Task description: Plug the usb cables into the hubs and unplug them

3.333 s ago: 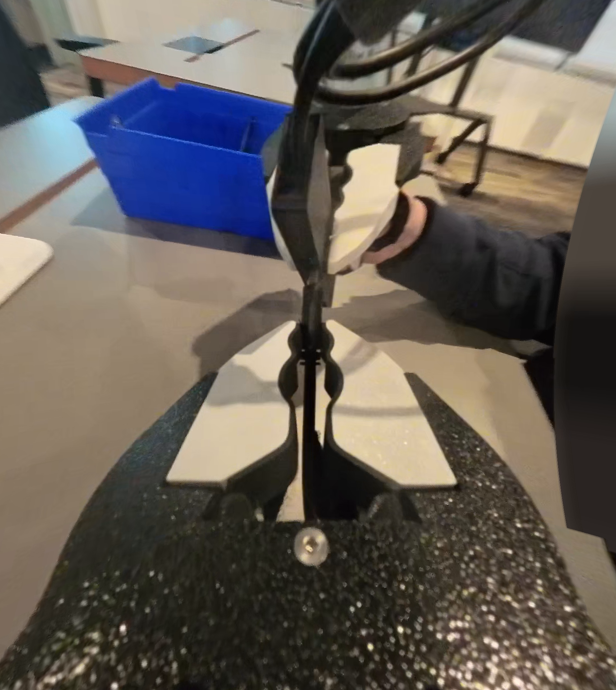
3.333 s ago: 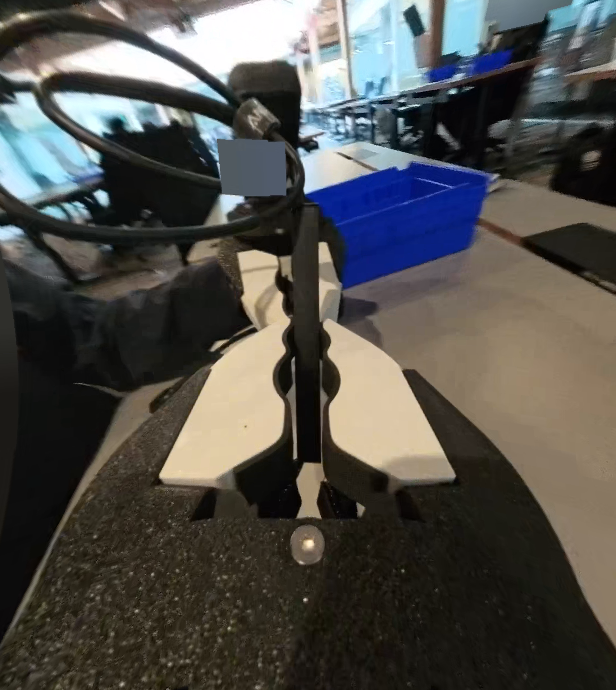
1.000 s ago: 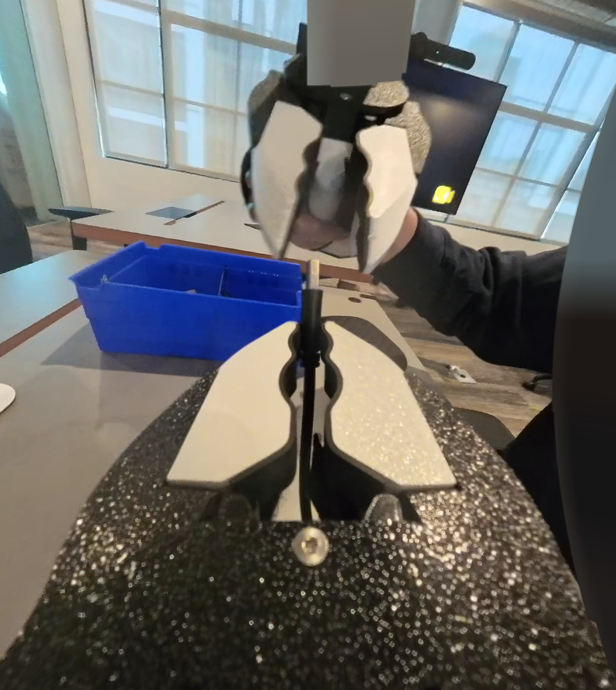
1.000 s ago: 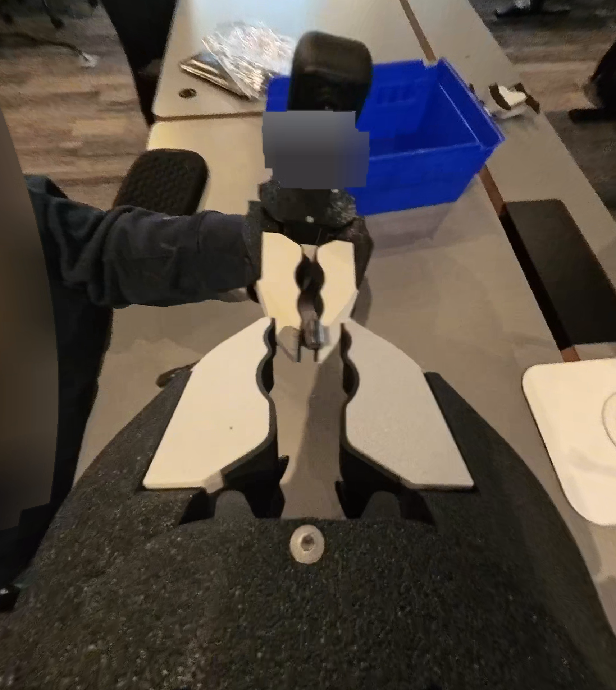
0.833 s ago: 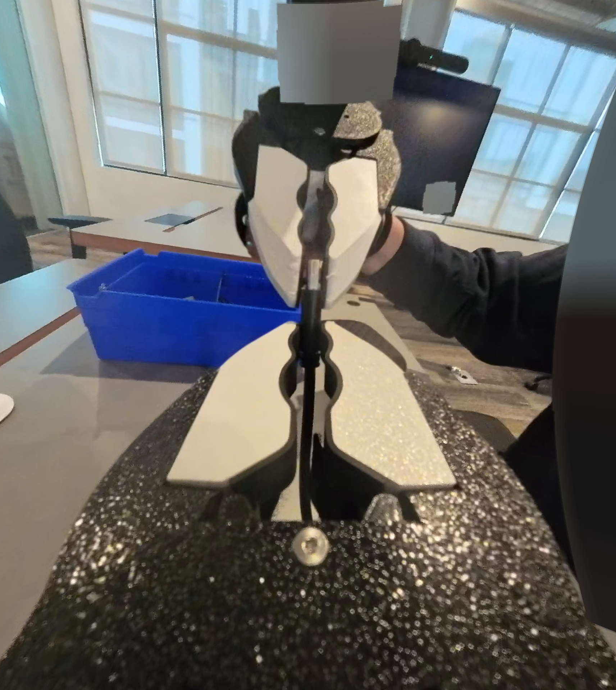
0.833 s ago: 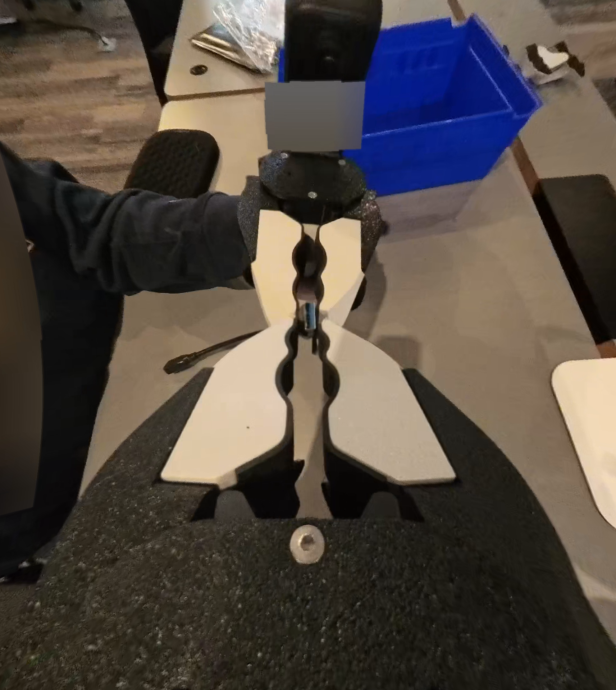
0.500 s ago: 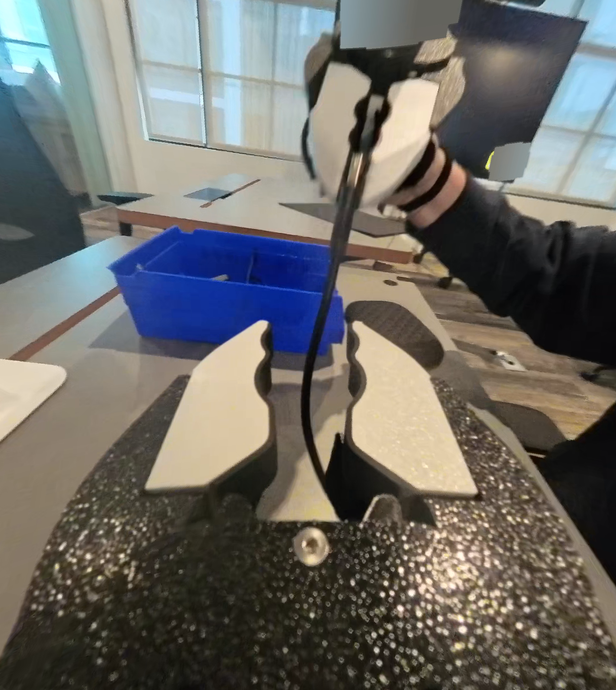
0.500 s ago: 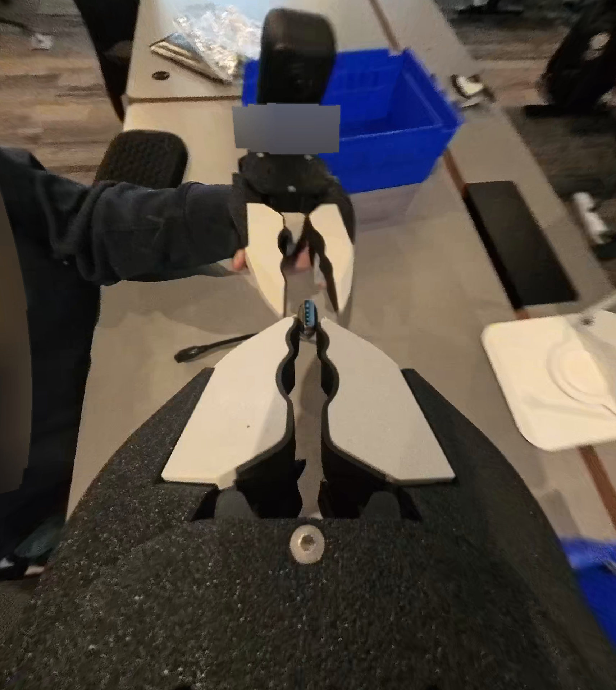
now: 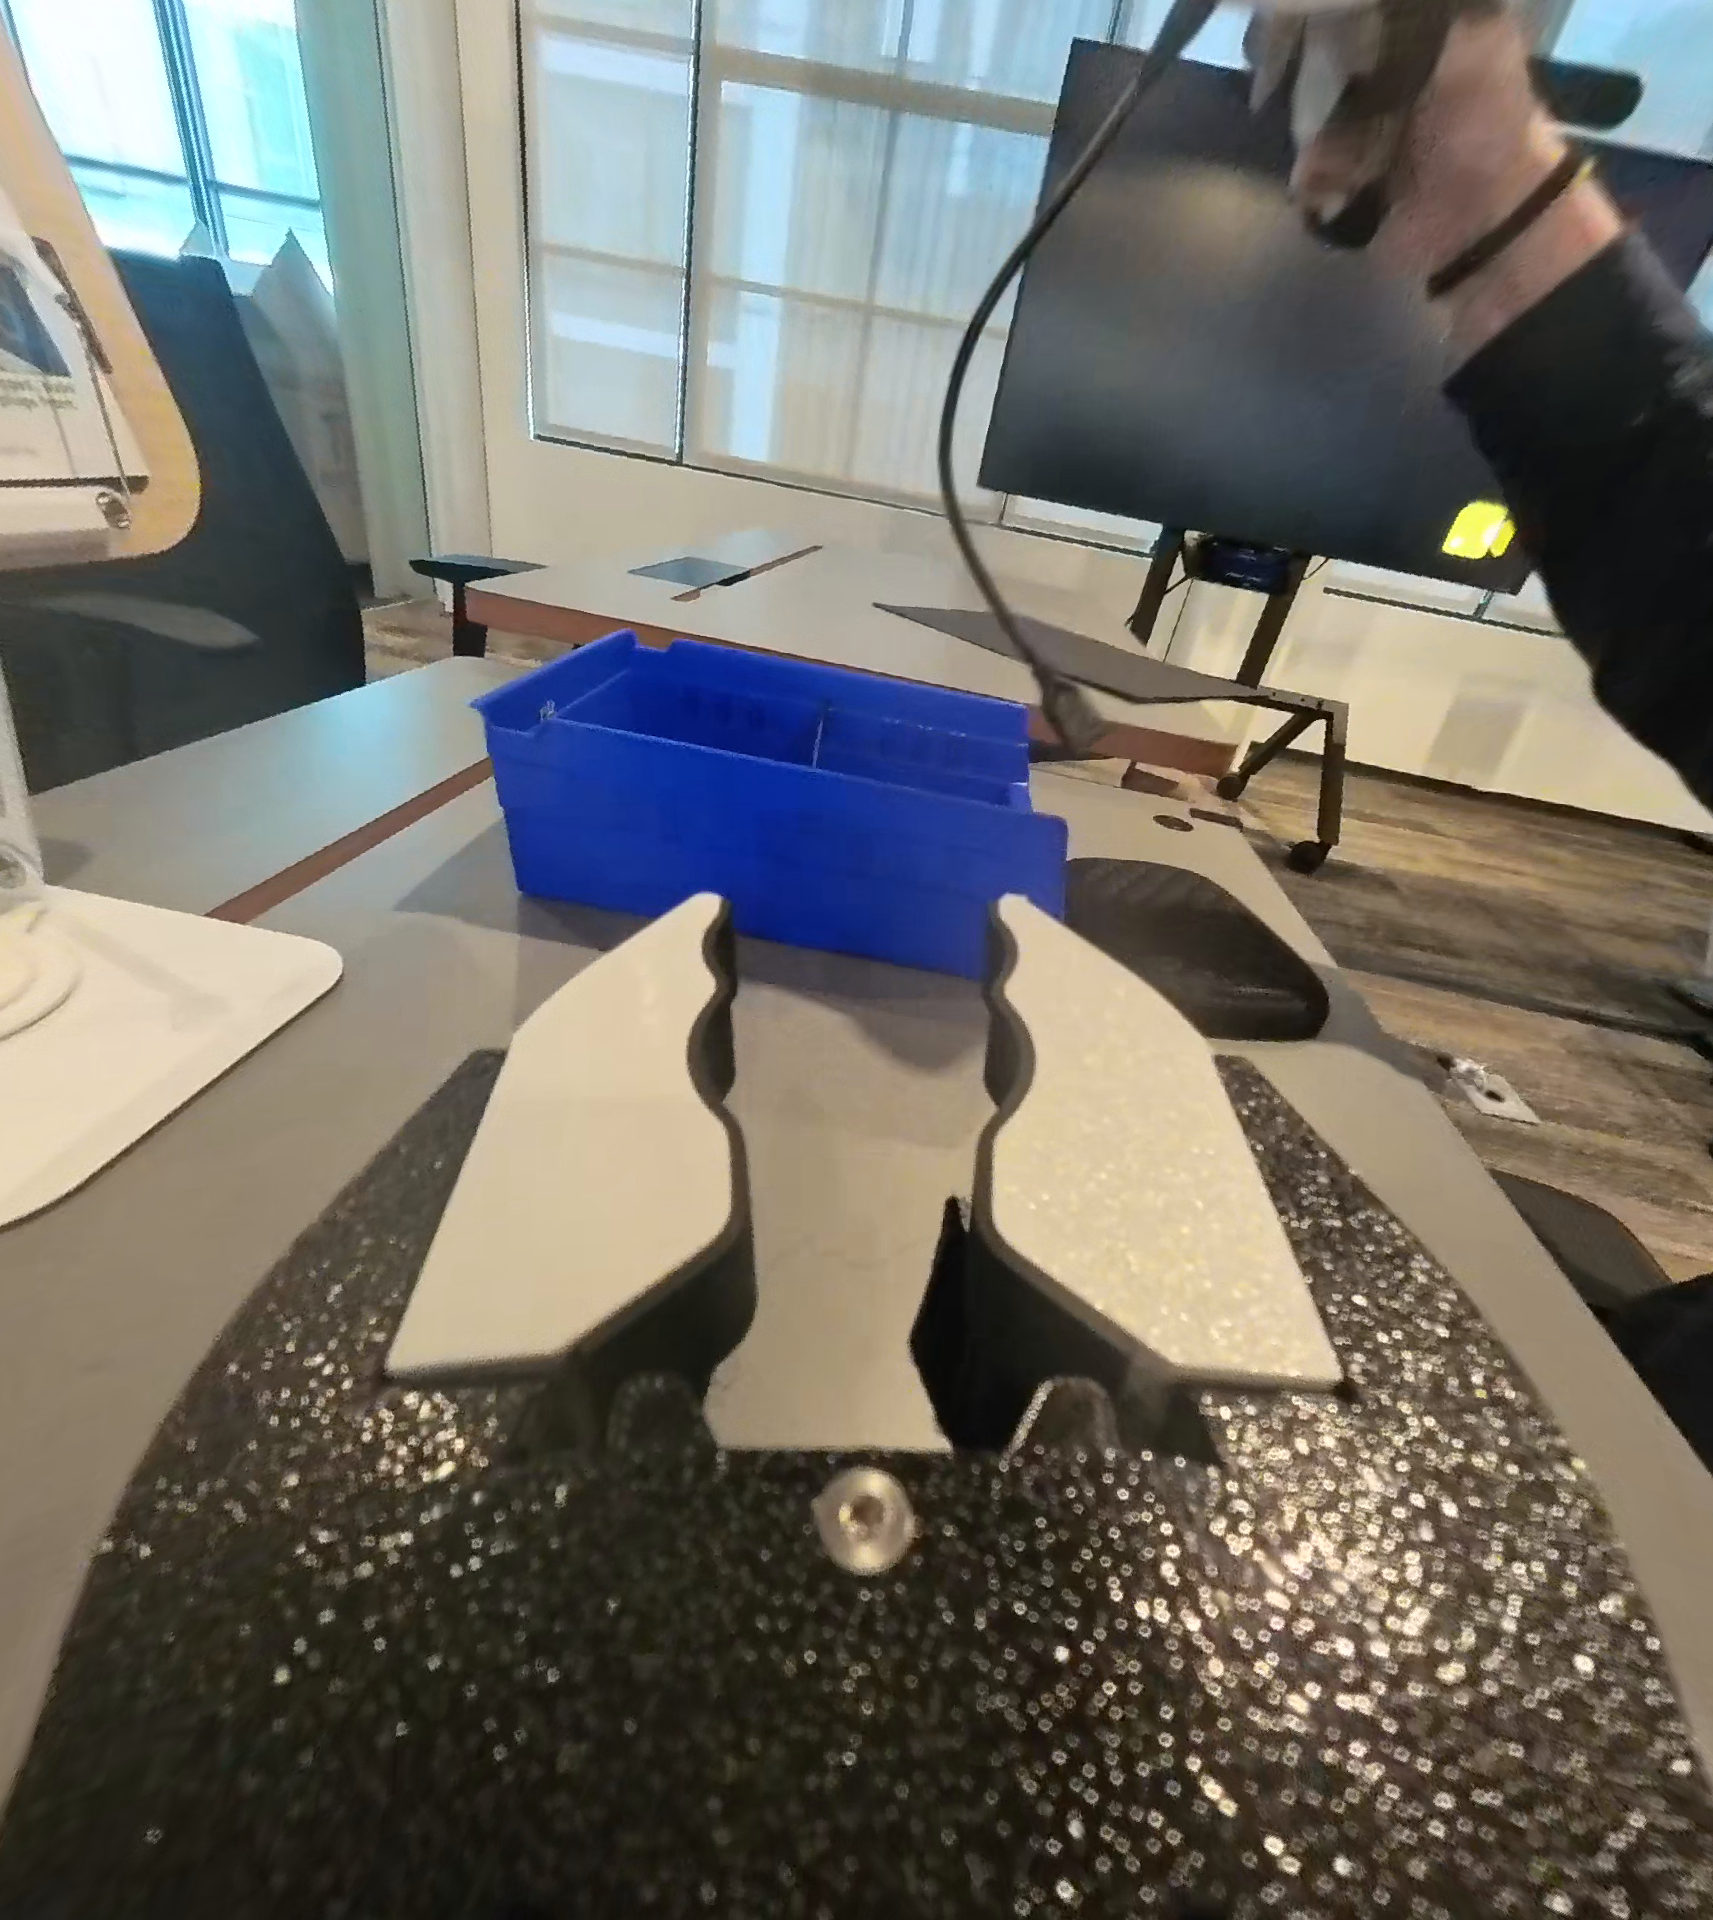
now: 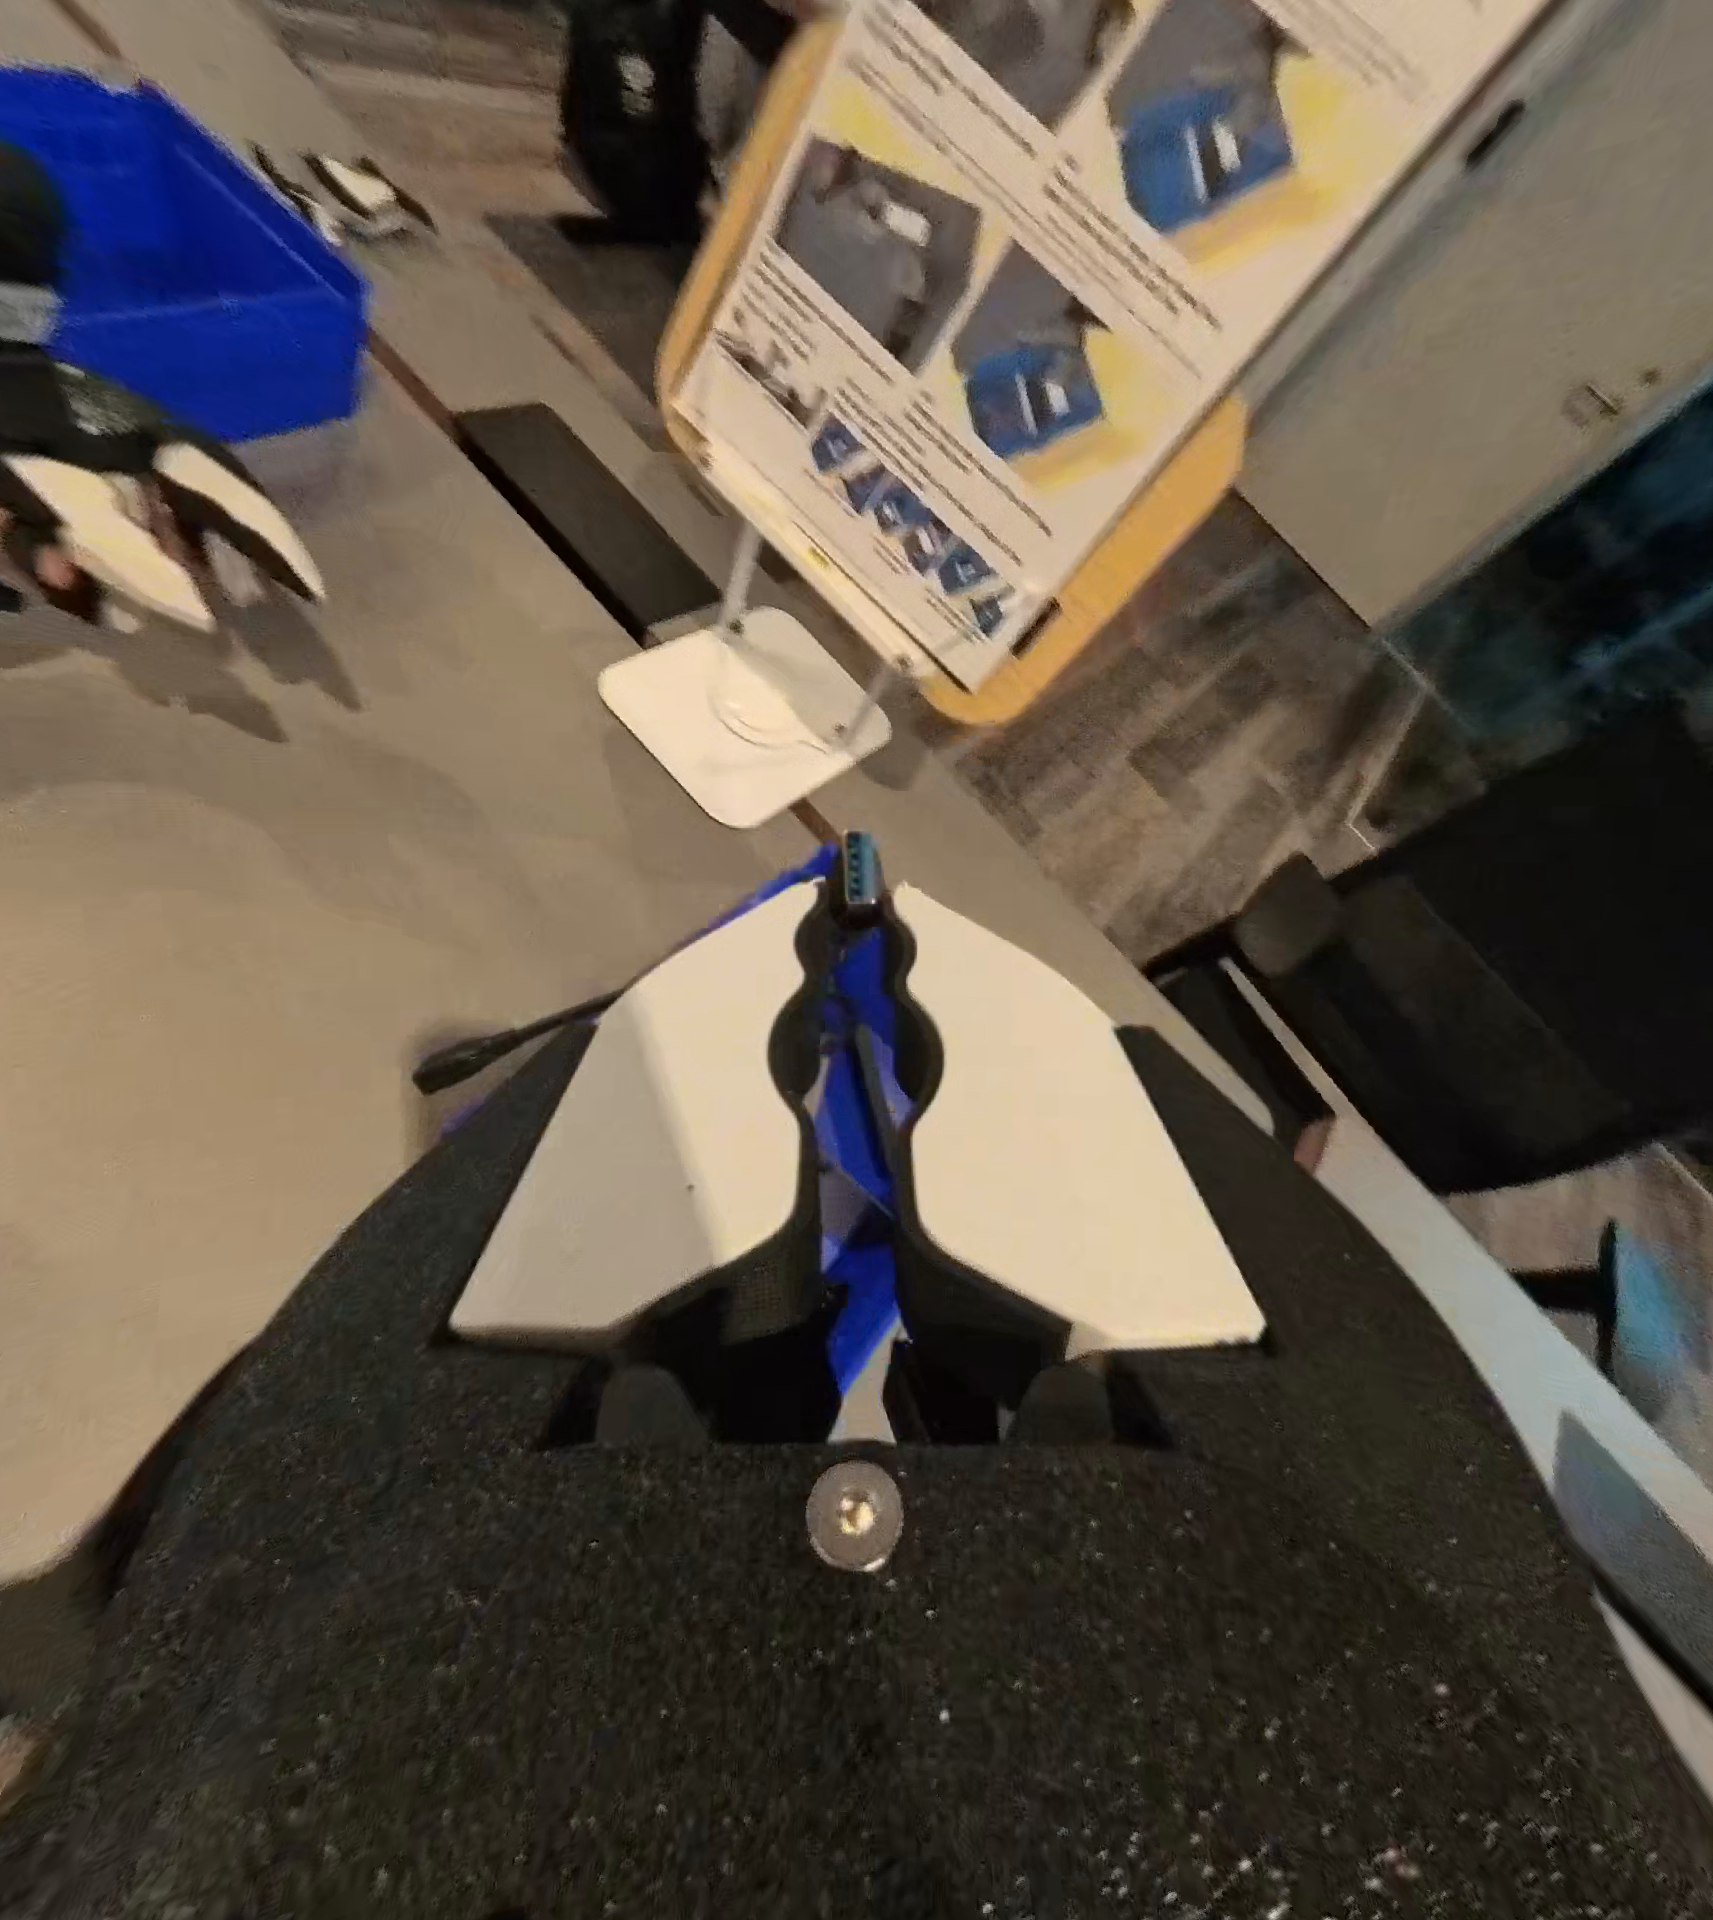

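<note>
My right gripper point(image 10: 857, 894) is shut on a black USB cable just behind its blue-tipped plug point(image 10: 854, 868), which sticks out past the fingertips. In the left wrist view the cable point(image 9: 966, 416) hangs from the raised right hand point(image 9: 1434, 156) at the top right, and its loose end point(image 9: 1070, 717) dangles over the blue bin point(image 9: 779, 831). My left gripper point(image 9: 862, 914) is open and empty, low over the grey table point(image 9: 156, 1403). It also shows in the right wrist view point(image 10: 254, 608), far left. No hub is in view.
A sign board point(image 10: 945, 343) on a white base point(image 9: 52, 1039) stands at the table's left side. A black pad point(image 9: 1195, 966) lies right of the bin. A black cable end point(image 10: 509, 1044) shows beside my right fingers. A second blue bin point(image 10: 862, 987) shows under them.
My left gripper opened wide, let go of the cable and drew back low over the table. My right gripper closed on the plug end and lifted it up and away.
</note>
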A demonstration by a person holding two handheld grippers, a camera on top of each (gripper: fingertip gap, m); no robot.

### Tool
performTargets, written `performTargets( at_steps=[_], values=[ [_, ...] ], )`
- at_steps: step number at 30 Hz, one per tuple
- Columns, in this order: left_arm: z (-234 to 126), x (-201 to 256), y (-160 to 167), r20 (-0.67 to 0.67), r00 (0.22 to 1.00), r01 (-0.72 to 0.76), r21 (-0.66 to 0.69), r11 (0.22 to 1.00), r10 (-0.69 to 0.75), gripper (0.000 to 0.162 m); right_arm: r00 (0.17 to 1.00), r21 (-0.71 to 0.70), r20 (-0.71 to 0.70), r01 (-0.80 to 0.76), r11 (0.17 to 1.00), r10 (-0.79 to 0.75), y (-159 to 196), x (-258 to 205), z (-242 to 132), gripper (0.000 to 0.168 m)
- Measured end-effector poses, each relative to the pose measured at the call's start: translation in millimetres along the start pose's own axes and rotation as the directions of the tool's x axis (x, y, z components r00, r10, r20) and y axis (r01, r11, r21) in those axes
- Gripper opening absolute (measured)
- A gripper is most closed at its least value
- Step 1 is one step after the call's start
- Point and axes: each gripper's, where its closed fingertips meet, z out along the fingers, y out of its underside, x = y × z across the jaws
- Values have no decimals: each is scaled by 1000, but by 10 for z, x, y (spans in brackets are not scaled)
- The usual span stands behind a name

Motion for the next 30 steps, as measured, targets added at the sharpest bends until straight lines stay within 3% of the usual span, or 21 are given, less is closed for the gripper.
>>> performTargets(
  at_steps=[5,9,12,14,20,23,26,28,30],
  values=[
    [37,-1,28,-10,1000,18,20,1000,-17,42,993,-108,-120,-19,994,6,781,107,289,8],
    [58,-21,70,-8,999,36,21,999,-36,39,997,-351,-23,67,934,-80,1390,-161,636,8],
    [88,-41,117,-5,999,48,14,999,-48,39,954,-599,142,294,745,-263,1767,-427,908,8],
    [106,-44,153,-9,998,60,6,998,-60,39,914,-680,276,404,612,-296,1964,-594,1098,8],
    [122,-67,216,-13,997,77,-2,997,-77,39,810,-702,537,584,407,-235,2333,-914,1582,9],
    [117,-106,231,-6,997,76,-21,997,-77,39,786,-714,586,617,331,-198,2487,-954,1733,9],
    [81,-132,229,4,997,83,-5,997,-83,39,790,-722,603,599,347,-110,2575,-1048,1816,12],
    [55,-157,242,13,995,94,-1,996,-94,40,824,-768,567,536,350,-18,2615,-1052,1779,40],
    [26,-196,222,29,994,102,15,995,-103,40,863,-810,503,454,372,40,2614,-991,1718,53]
  ],
)
